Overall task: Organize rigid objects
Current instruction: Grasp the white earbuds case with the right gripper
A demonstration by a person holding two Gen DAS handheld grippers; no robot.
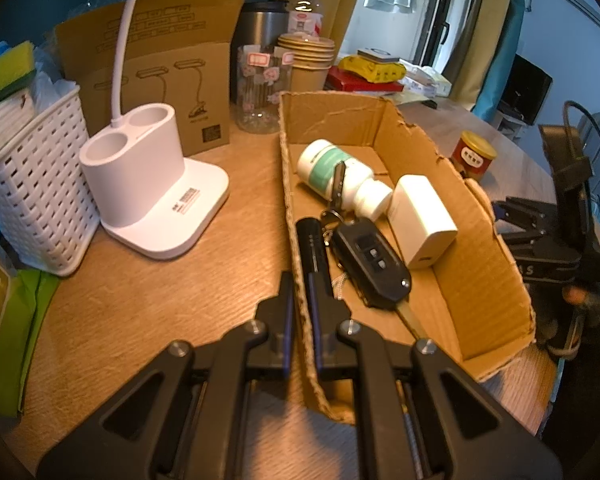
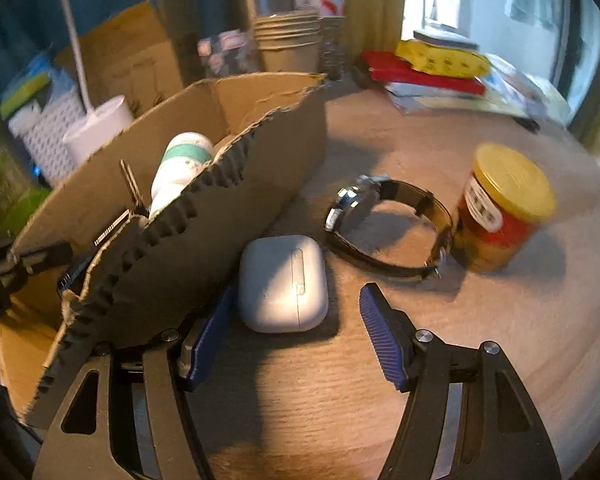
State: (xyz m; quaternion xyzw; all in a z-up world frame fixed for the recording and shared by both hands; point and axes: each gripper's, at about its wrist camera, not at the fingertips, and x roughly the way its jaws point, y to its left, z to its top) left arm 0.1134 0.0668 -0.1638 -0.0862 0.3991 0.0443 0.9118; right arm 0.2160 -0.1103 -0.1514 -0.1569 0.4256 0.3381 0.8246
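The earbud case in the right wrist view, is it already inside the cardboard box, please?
No, the earbud case lies on the table just outside the cardboard box.

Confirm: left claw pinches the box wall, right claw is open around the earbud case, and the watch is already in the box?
The watch part is wrong. In the right wrist view the watch lies on the table, outside the box, beside the jar. The rest holds: left claw pinches the box wall, right claw is open around the earbud case.
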